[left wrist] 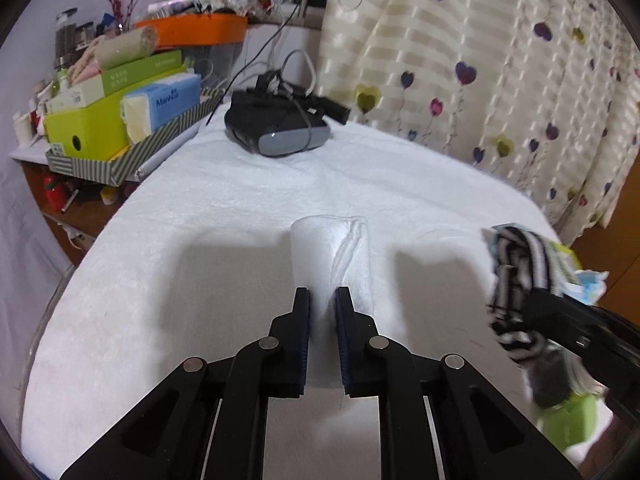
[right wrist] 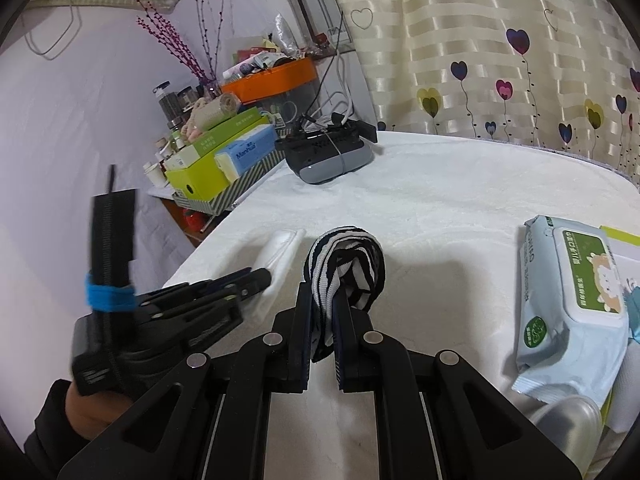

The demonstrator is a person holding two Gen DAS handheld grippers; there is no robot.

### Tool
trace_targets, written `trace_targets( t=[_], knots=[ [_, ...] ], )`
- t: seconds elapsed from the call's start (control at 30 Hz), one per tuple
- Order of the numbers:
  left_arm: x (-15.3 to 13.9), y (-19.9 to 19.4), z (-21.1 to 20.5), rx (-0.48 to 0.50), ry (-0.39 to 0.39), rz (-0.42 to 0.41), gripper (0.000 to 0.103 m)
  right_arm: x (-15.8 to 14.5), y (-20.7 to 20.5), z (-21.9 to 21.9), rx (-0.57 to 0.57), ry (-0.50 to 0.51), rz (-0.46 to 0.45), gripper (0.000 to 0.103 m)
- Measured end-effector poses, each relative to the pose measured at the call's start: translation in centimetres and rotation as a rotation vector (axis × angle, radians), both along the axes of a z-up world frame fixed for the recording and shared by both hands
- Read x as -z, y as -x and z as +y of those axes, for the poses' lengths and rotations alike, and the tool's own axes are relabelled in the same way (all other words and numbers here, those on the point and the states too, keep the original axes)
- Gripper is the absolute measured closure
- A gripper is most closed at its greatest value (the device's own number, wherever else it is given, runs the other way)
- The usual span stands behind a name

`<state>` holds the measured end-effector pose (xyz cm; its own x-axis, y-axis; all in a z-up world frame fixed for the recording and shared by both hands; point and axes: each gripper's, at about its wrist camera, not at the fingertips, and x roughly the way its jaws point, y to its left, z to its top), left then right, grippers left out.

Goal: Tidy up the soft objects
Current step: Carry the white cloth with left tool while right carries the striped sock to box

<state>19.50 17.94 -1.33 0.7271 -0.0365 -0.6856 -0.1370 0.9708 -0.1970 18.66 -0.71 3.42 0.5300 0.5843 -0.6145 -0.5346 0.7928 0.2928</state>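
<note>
A rolled white cloth [left wrist: 328, 248] lies lengthwise on the white fluffy table cover [left wrist: 224, 208]. My left gripper [left wrist: 322, 292] is shut on its near end, the pads pinching the fabric. From the right wrist view the same white cloth [right wrist: 282, 248] shows at the tip of the left gripper [right wrist: 264, 276]. A black-and-white striped cloth [right wrist: 348, 256] is bunched and looped, and my right gripper [right wrist: 322, 292] is shut on it just above the cover. In the left wrist view the striped cloth [left wrist: 516, 264] hangs at the right edge.
A grey and black headset [left wrist: 276, 128] with cables sits at the far end. A striped tray of boxes and tissues [left wrist: 120, 120] stands on a side shelf at left. A wet-wipes pack [right wrist: 568, 304] lies at right. A heart-patterned curtain [left wrist: 480, 60] hangs behind.
</note>
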Motion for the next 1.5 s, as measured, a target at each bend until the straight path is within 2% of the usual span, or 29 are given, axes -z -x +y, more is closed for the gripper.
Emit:
trace_targets(
  t=[0.3,0.5,0.6,1.0,1.5],
  knots=[
    [-3.2,7.8,-2.8,-0.009,0.061,-0.08,0.091,-0.9,4.6,-2.4,-0.069,-0.005,-0.042,0.094],
    [-4.9,11.9,-6.4,0.046,0.093,-0.146,0.091,-1.8,7.9,-5.4,-0.08,-0.017,-0.078,0.094],
    [-5.3,13.5,-8.4,0.069,0.084,-0.171,0.091,-1.8,9.7,-7.0,-0.071,-0.007,-0.088,0.094],
    [-4.8,17.1,-14.6,0.204,0.096,-0.178,0.091,-1.1,15.0,-13.9,0.018,0.016,-0.114,0.094],
    [-5.9,16.6,-20.8,0.352,0.091,-0.177,0.091,-1.6,15.3,-19.9,0.153,0.007,-0.121,0.094]
  ],
)
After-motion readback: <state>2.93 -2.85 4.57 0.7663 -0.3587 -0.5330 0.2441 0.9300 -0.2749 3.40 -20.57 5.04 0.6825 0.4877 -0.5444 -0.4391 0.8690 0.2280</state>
